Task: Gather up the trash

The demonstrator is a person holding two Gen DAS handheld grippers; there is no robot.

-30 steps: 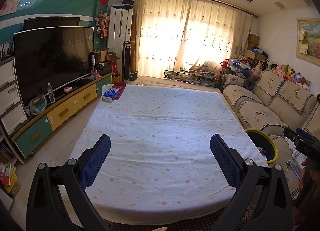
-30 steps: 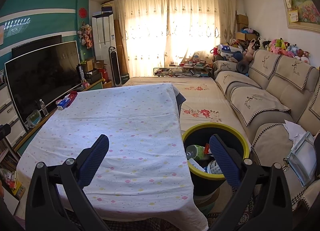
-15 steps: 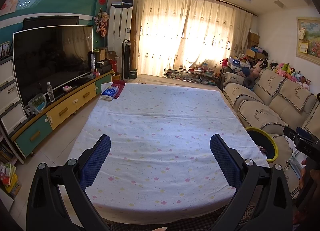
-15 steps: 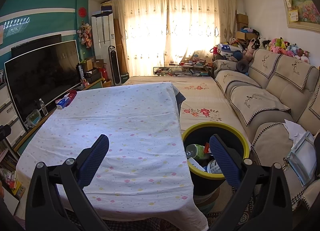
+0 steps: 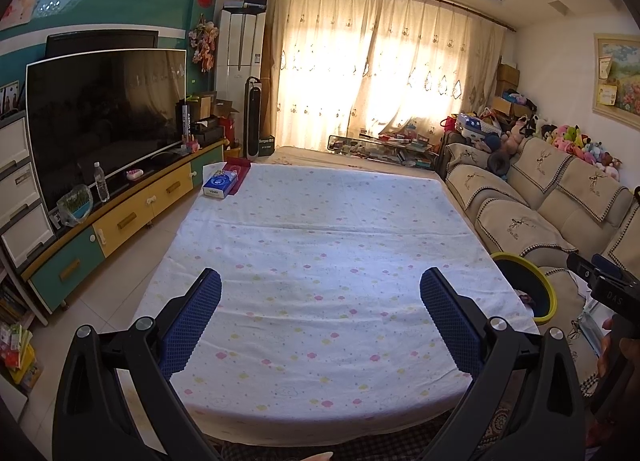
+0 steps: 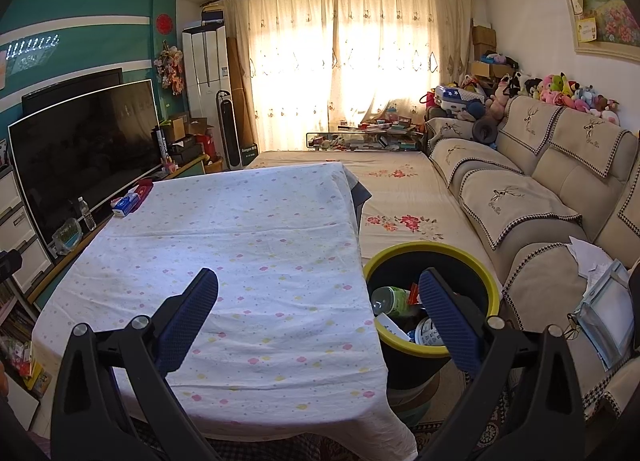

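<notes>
Left wrist view. Ahead and far right of the left tool [image 5: 320, 313]: a black trash bin [image 5: 526, 287] with a yellow-green rim, half hidden behind the tabletop [image 5: 320, 261] edge, standing between tabletop and sofa [image 5: 532, 197]. Contents not visible from here. Left tool spread wide, blue pads [image 5: 192, 325] well apart, empty, hovering over the near part of the flowered cloth, touching nothing. Far ahead to the left, at the tabletop's far corner: a blue tissue box [image 5: 218, 185] beside a red box [image 5: 238, 175]. At the right edge, a dark piece of the other tool and part of a hand [image 5: 624, 353].

Right wrist view. Same trash bin [image 6: 432, 301] just ahead, partly behind the right finger [image 6: 448, 321] of the right tool [image 6: 318, 313], standing on the floor just beside the tabletop [image 6: 240, 245] corner. Inside: a green-and-white bottle [image 6: 390, 297], a white cup or tub [image 6: 426, 335], a scrap of red-orange wrapper and white paper. Right tool released, spread wide, nothing between the fingers; left finger over the cloth, right finger in front of the bin mouth, whether touching cannot be told. Tissue box [image 6: 124, 203] far ahead to the left. Sofa [image 6: 540, 181] off to the right, with papers [image 6: 592, 257] on its near seat.
</notes>
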